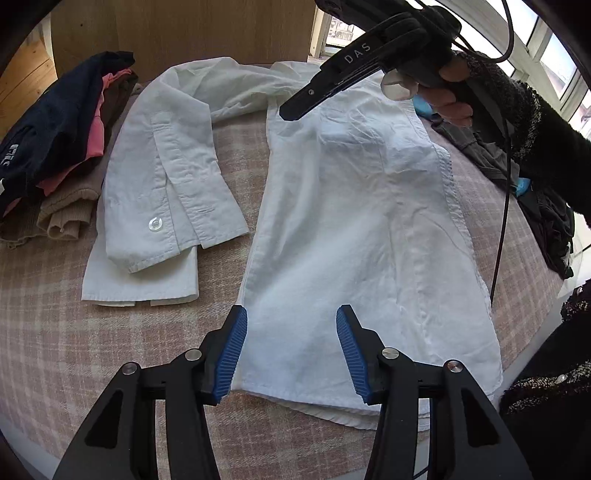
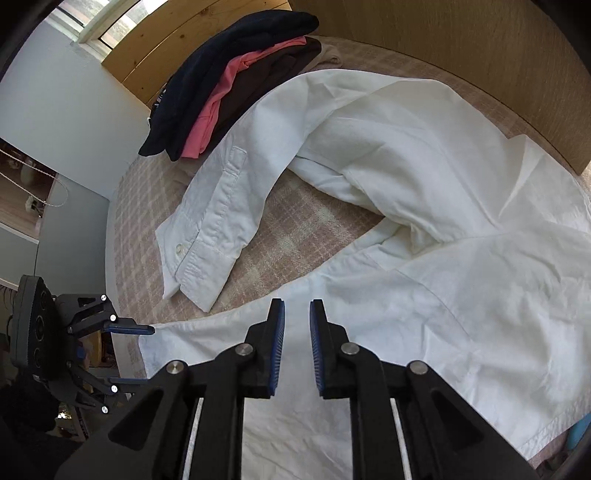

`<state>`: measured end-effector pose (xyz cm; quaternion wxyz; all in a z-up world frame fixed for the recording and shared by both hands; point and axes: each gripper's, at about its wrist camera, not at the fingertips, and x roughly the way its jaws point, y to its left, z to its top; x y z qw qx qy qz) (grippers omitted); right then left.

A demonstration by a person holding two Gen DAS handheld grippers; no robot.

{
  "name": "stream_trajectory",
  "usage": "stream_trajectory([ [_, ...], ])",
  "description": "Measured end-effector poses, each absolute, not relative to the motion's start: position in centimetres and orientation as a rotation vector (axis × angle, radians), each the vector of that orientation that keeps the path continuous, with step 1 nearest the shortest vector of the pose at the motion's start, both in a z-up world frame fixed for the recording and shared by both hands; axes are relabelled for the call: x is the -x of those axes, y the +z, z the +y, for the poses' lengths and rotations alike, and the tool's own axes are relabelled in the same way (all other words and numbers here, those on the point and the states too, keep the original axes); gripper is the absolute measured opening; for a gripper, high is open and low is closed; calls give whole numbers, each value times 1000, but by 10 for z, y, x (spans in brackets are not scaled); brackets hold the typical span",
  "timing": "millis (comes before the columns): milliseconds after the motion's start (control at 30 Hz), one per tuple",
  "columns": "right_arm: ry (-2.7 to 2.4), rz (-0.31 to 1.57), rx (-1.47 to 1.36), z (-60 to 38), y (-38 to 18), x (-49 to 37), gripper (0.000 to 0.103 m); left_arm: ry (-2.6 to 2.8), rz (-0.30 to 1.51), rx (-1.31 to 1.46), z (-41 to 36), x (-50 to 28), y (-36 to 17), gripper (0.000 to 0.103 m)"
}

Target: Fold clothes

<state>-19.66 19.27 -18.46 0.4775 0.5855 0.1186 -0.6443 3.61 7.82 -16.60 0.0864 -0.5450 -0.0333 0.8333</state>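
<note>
Two grippers hang over a white shirt (image 1: 354, 206) spread flat on a bed covered with a pink plaid blanket (image 1: 51, 332). In the left wrist view the shirt's body runs lengthwise away from the camera, hem nearest and collar end far off toward a wooden headboard (image 1: 177, 29); one long sleeve (image 1: 166, 173) branches off at the shoulder and doubles back alongside the body, its buttoned cuff (image 1: 155, 224) lying flat on the blanket and pointing toward the hem side, with a strip of bare blanket between sleeve and body. The left gripper (image 1: 291, 350) hovers just above the hem, its blue ribbed pads (image 1: 231, 354) spread wide and grasping nothing. The right gripper (image 2: 297, 343) is poised over the middle of the shirt's body, its pads a narrow gap apart with only cloth showing below between them, nothing pinched; in the left view a hand (image 1: 448, 96) in a dark knitted sleeve grips its handle above the far part of the shirt. A stack of folded clothes (image 1: 70, 140), navy on top, then pink, brown and beige, sits beside the sleeve. More dark garments (image 1: 546, 218) lie heaped on the opposite side of the shirt.
</note>
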Motion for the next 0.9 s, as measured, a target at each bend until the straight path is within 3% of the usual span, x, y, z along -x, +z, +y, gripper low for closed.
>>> stream_trajectory([
  [167,-1623,257,-1482,232,-190,151,35,2453,-51,1684,81,-33,-186,48],
  [333,-1638,148,-1501,277,-181,101,35,2555,88,1789,67,-52,-175,47],
  [433,-1595,97,-1518,276,-192,59,35,2562,55,1740,67,-64,-155,48],
  [600,-1563,103,-1546,249,-217,6,37,2475,83,1604,101,-54,-147,50],
  [700,-1444,132,-1592,252,-218,-21,37,2433,161,1747,105,-45,-175,50],
  [833,-1594,164,-1537,275,-198,-30,37,2471,142,1756,91,-54,-161,47],
  [900,-1679,87,-1547,276,-198,-21,44,2482,201,1712,95,-50,-149,47],
])
